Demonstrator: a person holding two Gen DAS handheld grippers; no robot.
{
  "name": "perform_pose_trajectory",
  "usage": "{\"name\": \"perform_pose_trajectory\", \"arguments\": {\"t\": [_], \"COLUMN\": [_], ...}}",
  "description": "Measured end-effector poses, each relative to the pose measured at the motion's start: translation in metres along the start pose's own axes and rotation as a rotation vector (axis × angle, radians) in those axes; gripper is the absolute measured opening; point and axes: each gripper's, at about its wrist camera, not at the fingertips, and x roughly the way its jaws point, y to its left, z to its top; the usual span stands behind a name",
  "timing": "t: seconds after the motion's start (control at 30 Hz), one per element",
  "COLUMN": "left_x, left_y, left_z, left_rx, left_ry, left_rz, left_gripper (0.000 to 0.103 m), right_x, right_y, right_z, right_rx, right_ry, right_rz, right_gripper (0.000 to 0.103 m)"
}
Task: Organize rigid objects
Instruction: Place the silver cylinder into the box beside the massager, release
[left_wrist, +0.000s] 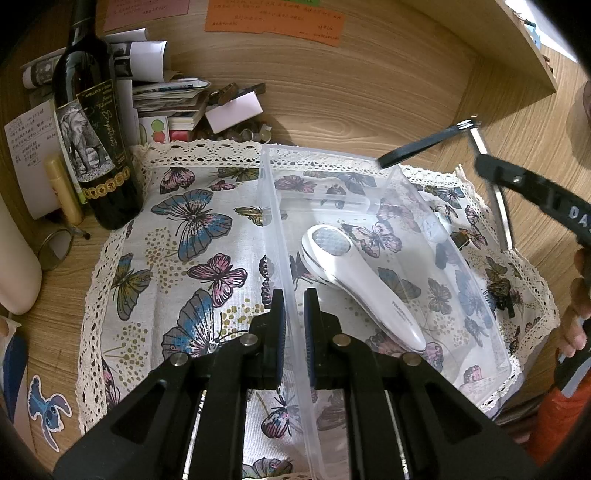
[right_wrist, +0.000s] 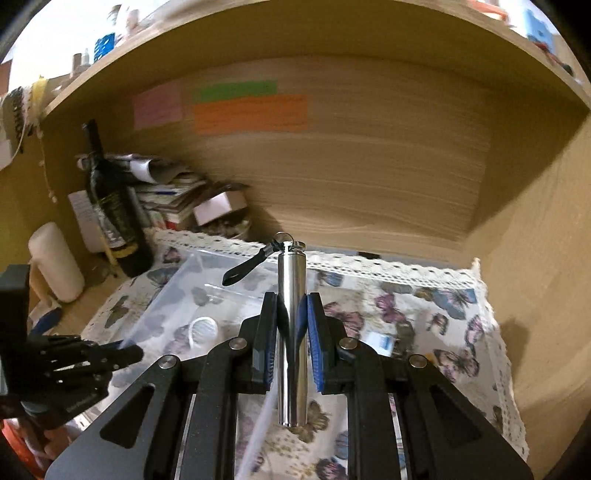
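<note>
The right gripper (right_wrist: 291, 325) clamps a polished metal cylinder (right_wrist: 291, 332) at frame centre, its black strap (right_wrist: 245, 267) hanging off the ringed top. The left gripper (left_wrist: 294, 314) pinches the thin wall of the clear plastic bin (left_wrist: 280, 229), which sits mid-frame on the butterfly-print cloth (left_wrist: 192, 258). To do this well, I judge the cylinder should be lowered flat beside the smooth white handheld device (left_wrist: 354, 280) lying inside the bin, while the left grip steadies the light, flexible wall.
</note>
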Motion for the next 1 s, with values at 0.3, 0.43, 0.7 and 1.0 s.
{"name": "perform_pose_trajectory", "arguments": {"t": [0.3,0.43,0.7,1.0], "left_x": [-0.002,-0.001,-0.002,-0.001], "left_y": [0.000,-0.001,-0.001,-0.001], "left_z": [-0.001,0.000,-0.001,-0.001], "left_rx": [-0.001,-0.002,0.001,0.000], "left_ry": [-0.002,-0.002,-0.002,-0.002], "left_rz": [-0.003,-0.004,-0.003,-0.003], "left_gripper": [0.009,0.009,0.009,0.009], "right_x": [0.039,0.055,0.081,0.088], "right_y": [0.024,0.029,0.040,0.043], "right_z": [-0.006,-0.010,-0.020,-0.023], "right_rx": [-0.067,-0.098,-0.174,-0.194], "right_ry": [0.115,0.173,0.286,0.331], "right_rz": [0.043,0.040,0.035,0.052], "right_gripper": [0.014,0.014,0.014,0.014]}}
